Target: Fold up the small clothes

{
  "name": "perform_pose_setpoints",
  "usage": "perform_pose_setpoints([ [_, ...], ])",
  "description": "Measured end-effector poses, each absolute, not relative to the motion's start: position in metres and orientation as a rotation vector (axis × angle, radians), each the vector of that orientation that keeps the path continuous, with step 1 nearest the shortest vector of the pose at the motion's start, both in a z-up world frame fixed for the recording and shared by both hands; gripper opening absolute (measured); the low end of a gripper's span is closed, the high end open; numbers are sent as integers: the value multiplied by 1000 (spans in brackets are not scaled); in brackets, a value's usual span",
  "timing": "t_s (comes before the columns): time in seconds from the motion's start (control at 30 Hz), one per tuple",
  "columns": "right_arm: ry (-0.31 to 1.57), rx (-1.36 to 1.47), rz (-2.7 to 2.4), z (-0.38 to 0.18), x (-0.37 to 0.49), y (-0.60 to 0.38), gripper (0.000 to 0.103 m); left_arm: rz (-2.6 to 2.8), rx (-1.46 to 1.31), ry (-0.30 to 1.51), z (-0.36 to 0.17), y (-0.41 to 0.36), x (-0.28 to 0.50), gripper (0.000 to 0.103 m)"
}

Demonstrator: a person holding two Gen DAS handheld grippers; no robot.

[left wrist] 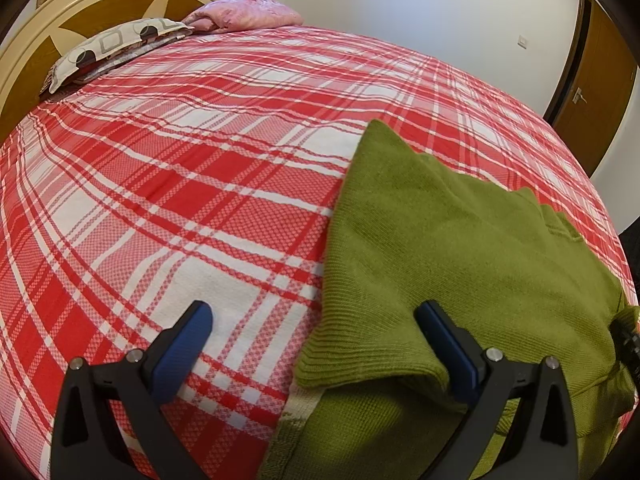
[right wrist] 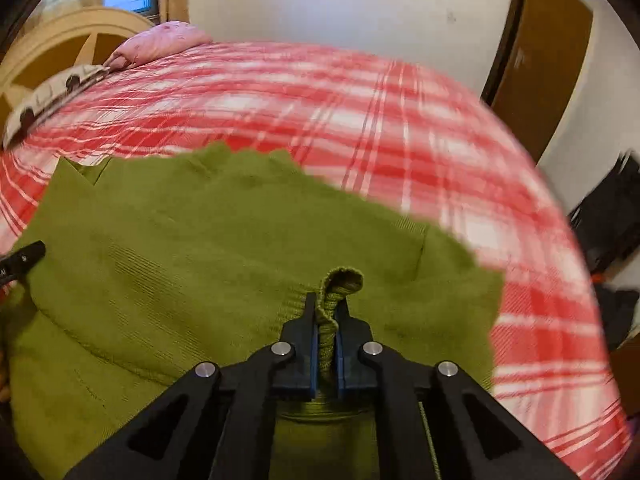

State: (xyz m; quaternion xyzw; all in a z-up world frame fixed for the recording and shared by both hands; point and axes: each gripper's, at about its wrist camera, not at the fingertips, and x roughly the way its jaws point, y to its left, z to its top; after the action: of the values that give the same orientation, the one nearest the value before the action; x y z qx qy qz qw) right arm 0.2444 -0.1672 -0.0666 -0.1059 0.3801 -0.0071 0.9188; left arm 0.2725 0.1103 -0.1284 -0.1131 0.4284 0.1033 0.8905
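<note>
A green knit sweater (left wrist: 460,248) lies on the red plaid bed (left wrist: 200,184), partly folded, with a ribbed hem edge (left wrist: 360,360) turned over near me. My left gripper (left wrist: 316,340) stands open just above it; one blue finger (left wrist: 184,344) is over the bedspread and the other over the sweater. In the right wrist view the sweater (right wrist: 200,248) fills the near bed. My right gripper (right wrist: 327,306) is shut on a pinched ribbed fold of the sweater (right wrist: 340,280) that pokes up between the pads. The left gripper's tip (right wrist: 24,260) shows at the left edge.
Two pillows, a patterned grey one (left wrist: 116,48) and a pink one (left wrist: 244,12), lie by the wooden headboard (left wrist: 80,4). A brown door (left wrist: 592,92) is in the white wall at right. Dark objects (right wrist: 612,216) stand past the bed's right edge. The bedspread stretches away left of the sweater.
</note>
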Motion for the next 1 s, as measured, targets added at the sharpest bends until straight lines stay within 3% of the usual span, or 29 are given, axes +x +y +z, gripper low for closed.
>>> perform_pose_setpoints([
  [0.13, 663, -185, -70, -43, 237, -176, 5, 215, -231, 889, -129, 110, 272, 103],
  [0.37, 829, -222, -81, -95, 270, -185, 6, 228, -219, 889, -128, 108, 274, 103],
  [0.43, 860, -239, -105, -91, 271, -188, 16, 230, -216, 890, -128, 108, 274, 103],
  [0.5, 854, -292, -146, -87, 264, -192, 42, 230, -216, 890, -128, 108, 274, 103],
  [0.57, 837, -267, -197, -82, 251, -206, 49, 228, -218, 889, -128, 108, 274, 103],
  [0.7, 658, -93, -326, -46, 200, -229, 49, 231, -220, 888, -128, 107, 275, 103],
  [0.73, 663, -61, -247, -43, 194, -224, 47, 233, -220, 887, -128, 107, 275, 103],
  [0.8, 719, -51, -110, -47, 194, -201, 27, 236, -218, 885, -128, 107, 275, 103],
  [1.0, 826, -39, 164, -71, 214, -116, 25, 247, -210, 883, -128, 106, 273, 103],
])
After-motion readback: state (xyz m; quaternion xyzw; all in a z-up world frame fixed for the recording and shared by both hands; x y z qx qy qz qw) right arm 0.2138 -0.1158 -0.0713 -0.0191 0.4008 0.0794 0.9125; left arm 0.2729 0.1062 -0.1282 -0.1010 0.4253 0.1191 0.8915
